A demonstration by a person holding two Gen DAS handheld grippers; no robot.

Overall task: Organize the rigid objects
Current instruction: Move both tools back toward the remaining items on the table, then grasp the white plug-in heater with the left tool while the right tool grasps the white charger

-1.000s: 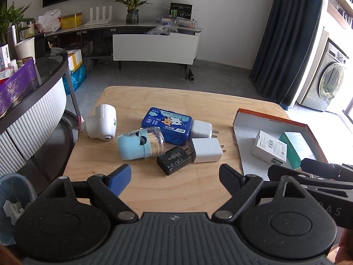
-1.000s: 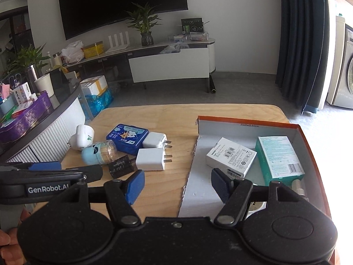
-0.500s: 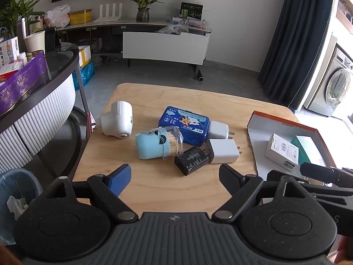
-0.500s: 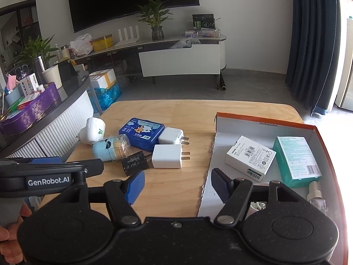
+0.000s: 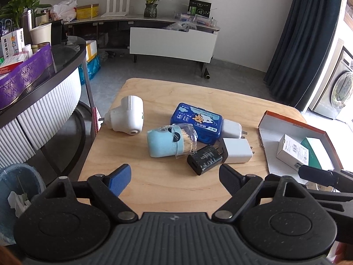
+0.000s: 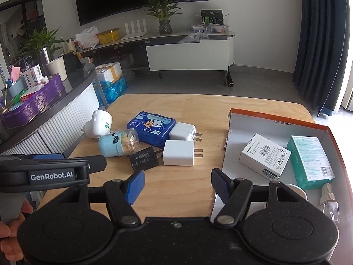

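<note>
Two grippers, left gripper (image 5: 174, 177) and right gripper (image 6: 177, 184), are hovering with jaws apart and empty, near the black charger (image 5: 204, 159), ready for picking into the box (image 6: 275, 116) beside it.

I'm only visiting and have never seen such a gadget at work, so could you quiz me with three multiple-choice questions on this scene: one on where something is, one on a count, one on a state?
1. Where does the white barcode box lie?
A. in the orange-edged cardboard box
B. on the floor
C. on the blue tin

2. How many white plug chargers lie on the wooden table?
A. none
B. two
C. five

3. How stands the right gripper?
A. shut on the black charger
B. fingers apart, holding nothing
C. shut on a cup

Answers: 1 A, it lies inside beside the green box. 2 B, the larger white charger and smaller white charger. 3 B, only bare table shows between them.
</note>
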